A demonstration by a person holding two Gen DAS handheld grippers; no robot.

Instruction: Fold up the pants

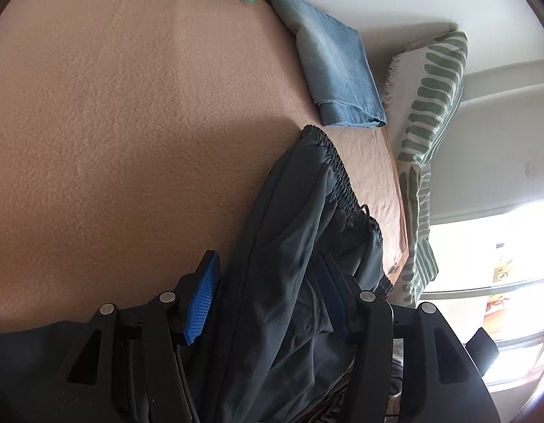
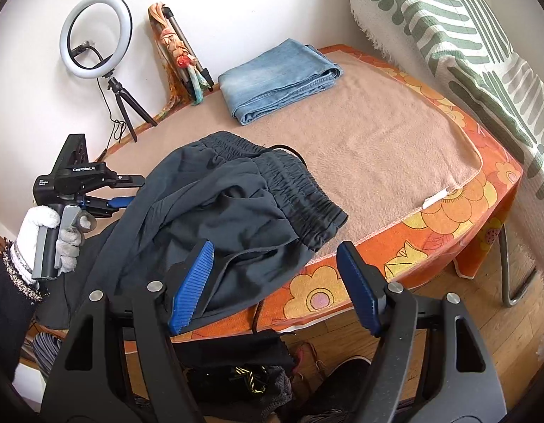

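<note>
Dark grey pants [image 1: 289,211] with an elastic waistband lie crumpled at the near edge of the beige blanket [image 1: 113,105], partly hanging off it. A thick fold of the fabric fills the gap between the blue pads of my left gripper [image 1: 268,261], which is shut on it. In the right wrist view the pants [image 2: 236,194] bunch up with the waistband toward the right. There my left gripper [image 2: 127,201], held by a gloved hand [image 2: 49,232], reaches into their left side. My right gripper [image 2: 275,257] hovers open over the pants' near hem and the table edge, holding nothing.
Folded blue jeans [image 2: 279,74] rest at the blanket's far side. An orange floral cloth [image 2: 448,218] covers the table beneath the blanket. A ring light [image 2: 95,35] and a scarf-wrapped tripod [image 2: 180,49] stand against the wall. A green-patterned throw [image 2: 448,35] hangs at right. Shoes and bags sit on the floor.
</note>
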